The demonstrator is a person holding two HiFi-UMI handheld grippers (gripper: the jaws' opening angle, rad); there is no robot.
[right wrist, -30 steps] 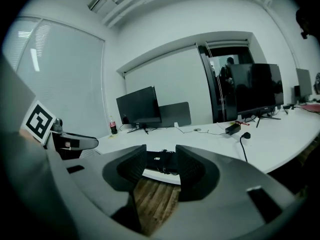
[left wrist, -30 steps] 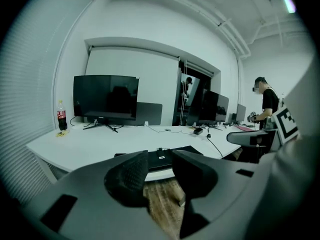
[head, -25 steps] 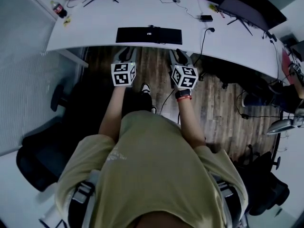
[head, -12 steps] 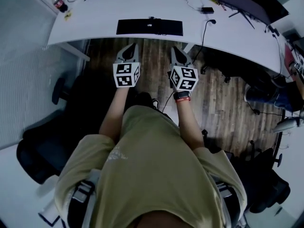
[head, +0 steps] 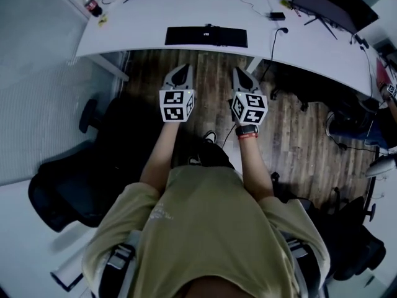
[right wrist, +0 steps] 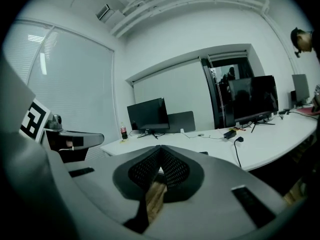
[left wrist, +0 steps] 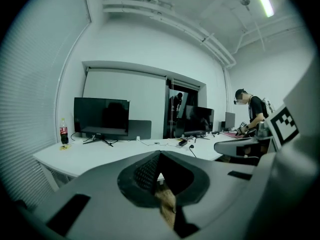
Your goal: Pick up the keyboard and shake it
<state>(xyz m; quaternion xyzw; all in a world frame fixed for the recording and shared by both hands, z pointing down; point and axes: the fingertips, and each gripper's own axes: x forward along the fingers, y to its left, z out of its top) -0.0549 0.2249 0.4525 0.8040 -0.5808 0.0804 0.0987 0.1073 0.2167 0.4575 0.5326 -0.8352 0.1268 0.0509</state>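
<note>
Step in hand, as judged: approach, with the pick-up not yet begun.

The left gripper [head: 181, 71] and right gripper [head: 239, 73] were held side by side over the wood floor, short of the white desk [head: 142, 27]. Both pairs of jaws were closed tip to tip with nothing between them, as each gripper view confirmed.

The keyboard [head: 206, 36] lay flat on the desk at 12 o'clock from the grippers, near the desk's front edge and well apart from both. It was a black, slim, full-width bar, parallel to that edge. A small pale mark showed at its middle, but what it was could not be told, nor whether a cable ran from the keyboard.

Recommendation: spread both jaws before reaching the desk. Take the left gripper to the keyboard's 9 o'clock end and the right to its 3 o'clock end, then clamp both ends evenly so the long body stays level. Lift clear of the desk before shaking. A thin, rigid board gripped at one end only would likely twist or slip.
</note>
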